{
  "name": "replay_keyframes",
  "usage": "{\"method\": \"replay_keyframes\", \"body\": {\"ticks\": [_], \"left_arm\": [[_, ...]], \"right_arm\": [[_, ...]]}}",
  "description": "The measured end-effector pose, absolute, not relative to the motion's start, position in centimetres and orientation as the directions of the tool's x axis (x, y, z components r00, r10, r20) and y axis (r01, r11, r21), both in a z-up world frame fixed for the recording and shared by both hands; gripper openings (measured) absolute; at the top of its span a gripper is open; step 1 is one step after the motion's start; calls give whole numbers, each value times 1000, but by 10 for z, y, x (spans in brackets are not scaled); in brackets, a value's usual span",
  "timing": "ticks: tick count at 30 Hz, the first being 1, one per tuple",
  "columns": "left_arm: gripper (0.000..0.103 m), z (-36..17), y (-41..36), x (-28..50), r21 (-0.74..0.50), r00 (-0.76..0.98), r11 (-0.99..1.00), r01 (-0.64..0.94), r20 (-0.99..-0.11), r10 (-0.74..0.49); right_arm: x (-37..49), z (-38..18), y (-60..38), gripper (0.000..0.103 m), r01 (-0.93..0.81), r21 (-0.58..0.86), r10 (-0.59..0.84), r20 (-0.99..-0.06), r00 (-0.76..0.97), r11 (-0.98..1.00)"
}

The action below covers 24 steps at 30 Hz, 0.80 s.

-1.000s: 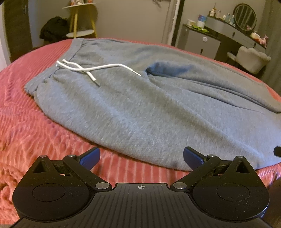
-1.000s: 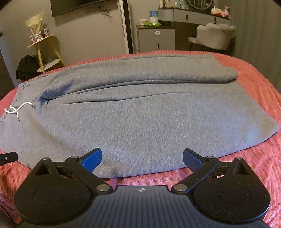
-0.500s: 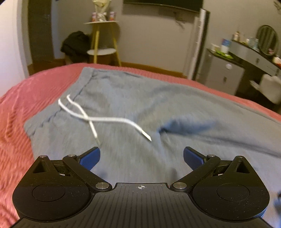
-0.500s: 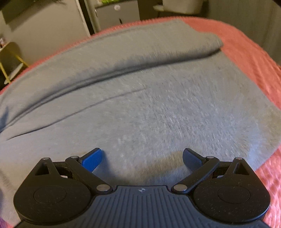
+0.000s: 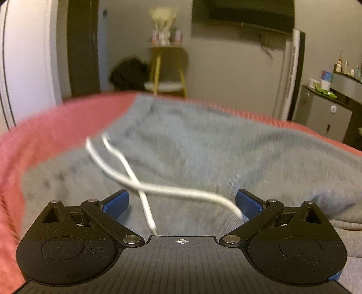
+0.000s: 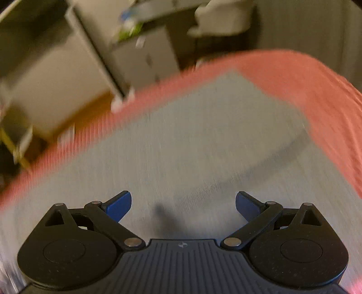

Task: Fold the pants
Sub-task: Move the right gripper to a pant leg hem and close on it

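Grey sweatpants [image 5: 203, 153] lie spread on a red ribbed bedspread [image 5: 56, 117]. Their white drawstring [image 5: 158, 188] crosses the waist area and trails between the fingers of my left gripper [image 5: 182, 203], which hovers open just above the fabric with nothing held. In the right wrist view the leg end of the pants [image 6: 203, 140] fills the frame, blurred, with the far leg's hem corner at the upper right. My right gripper [image 6: 183, 205] is open low over the cloth, and a small dark shadow lies between its fingers.
Beyond the bed stand a yellow-legged side table [image 5: 167, 72] with a dark bundle [image 5: 129, 74] beside it, a grey cabinet [image 5: 323, 113] and a wall-mounted screen. The right wrist view shows a blurred grey cabinet [image 6: 144, 56] and a pale chair [image 6: 221, 18]. The bedspread edge [image 6: 316, 90] curves around the pants.
Both grippers have moved forward over the pants from the near edge. The left now sits at the drawstring; the right has advanced toward the far leg hem and tilted. Both stay open.
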<state>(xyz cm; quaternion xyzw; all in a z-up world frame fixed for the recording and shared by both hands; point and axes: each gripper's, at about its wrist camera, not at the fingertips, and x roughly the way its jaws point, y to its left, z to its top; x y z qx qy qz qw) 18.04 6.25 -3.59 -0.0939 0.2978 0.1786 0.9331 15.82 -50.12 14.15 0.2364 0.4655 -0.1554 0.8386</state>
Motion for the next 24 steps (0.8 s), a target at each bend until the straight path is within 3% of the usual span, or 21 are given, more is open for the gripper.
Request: {"method": "replay_keyframes", "body": {"ticks": [3,9,13,14,17,18,20,24], "left_arm": [[103,-49,75,182,-141,765,912,-384,-602,229],[103,-60,63,183,-62,779,924,-377,-561,280],[103,-60,63,184,-65,780,923,-380,-559,281],[103,-60,64,184,-72,781,922,-379,-559,277],[103,-60,69,187,-106,786,920,-378,-562,258],[103,-59,71,186,-120,789,919,-376,-562,250],[103,-59,76,183,-152,798,917,-368,-558,228],[103,-54,84,180,-209,812,910,-359,-551,193]], "right_arm": [[227,124,-525,98,566,299,-76,-835,544,768],[315,67,-551,87,727,249,-177,-873,455,640],[340,41,-564,86,782,204,-234,-883,407,589],[345,37,-564,80,788,166,-261,-886,382,593],[348,33,-551,48,781,23,-379,-865,328,625],[346,34,-546,31,770,-2,-401,-855,329,638],[339,41,-541,7,737,-26,-417,-838,352,675],[287,84,-539,6,695,138,-362,-773,521,706]]}}
